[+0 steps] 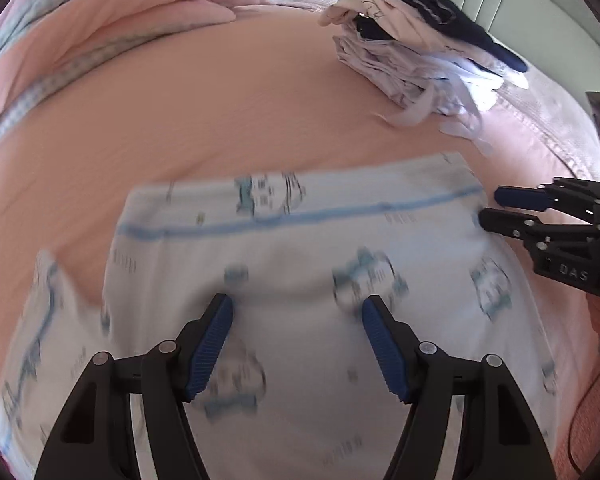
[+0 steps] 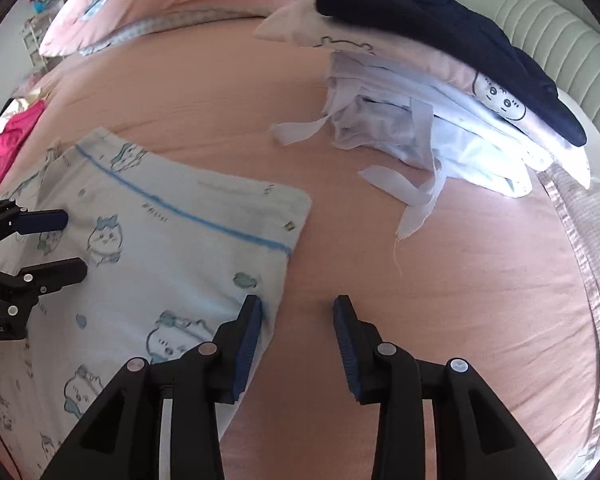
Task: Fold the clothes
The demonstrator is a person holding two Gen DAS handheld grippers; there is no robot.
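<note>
Printed garment (image 2: 172, 264) lies lower left on the pink bed (image 2: 420, 300); left gripper (image 1: 298, 312) and right gripper (image 2: 296, 312) both gape, pinching nothing.

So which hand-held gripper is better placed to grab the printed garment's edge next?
Right hand-held gripper: open, straddling the side edge of the printed garment. Left hand-held gripper hangs open over its middle.

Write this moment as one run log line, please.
garment: printed pale-blue cloth flat on bed sheet | left hand-held gripper: open above it | right hand-held gripper: open at its edge
</note>
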